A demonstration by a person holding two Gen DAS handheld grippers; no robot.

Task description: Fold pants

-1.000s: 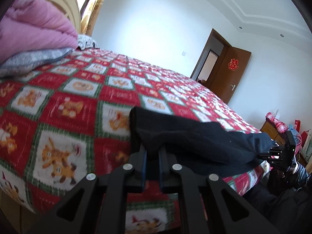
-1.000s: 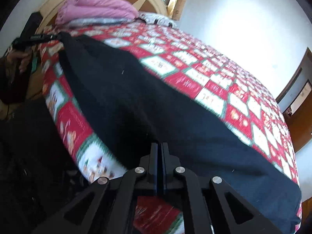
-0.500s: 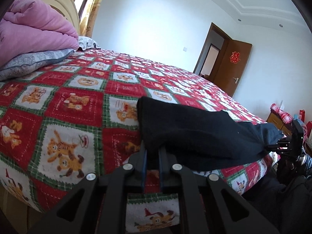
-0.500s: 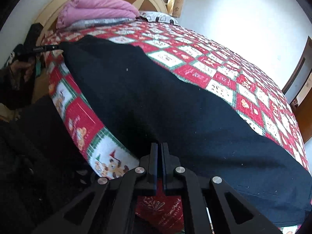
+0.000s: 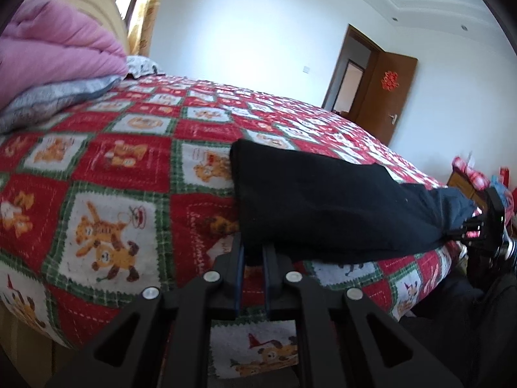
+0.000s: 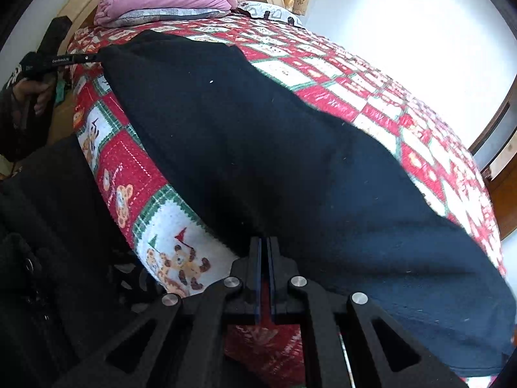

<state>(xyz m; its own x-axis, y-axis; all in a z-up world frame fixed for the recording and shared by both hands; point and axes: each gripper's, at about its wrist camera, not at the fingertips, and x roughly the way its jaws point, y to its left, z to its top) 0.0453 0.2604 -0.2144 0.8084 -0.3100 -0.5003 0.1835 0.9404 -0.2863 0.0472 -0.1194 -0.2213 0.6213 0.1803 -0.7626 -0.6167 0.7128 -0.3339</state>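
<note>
Dark pants (image 5: 323, 200) lie stretched along the near edge of a bed with a red, white and green bear-print blanket (image 5: 113, 177). My left gripper (image 5: 253, 245) is shut on one end of the pants at the near edge. My right gripper (image 6: 265, 242) is shut on the near edge of the other end of the pants (image 6: 274, 155). The right gripper also shows at the far right of the left wrist view (image 5: 465, 226), and the left gripper at the far left of the right wrist view (image 6: 93, 57).
A pink folded quilt (image 5: 55, 51) on a grey pillow (image 5: 55, 97) lies at the head of the bed by the wooden headboard (image 6: 80, 6). A brown door (image 5: 384, 97) stands open in the far wall. A nightstand (image 5: 462, 184) stands past the bed's foot.
Both grippers have lowered with the pants still held between them, and the pants now lie flatter on the blanket, stretched along the bed's edge.
</note>
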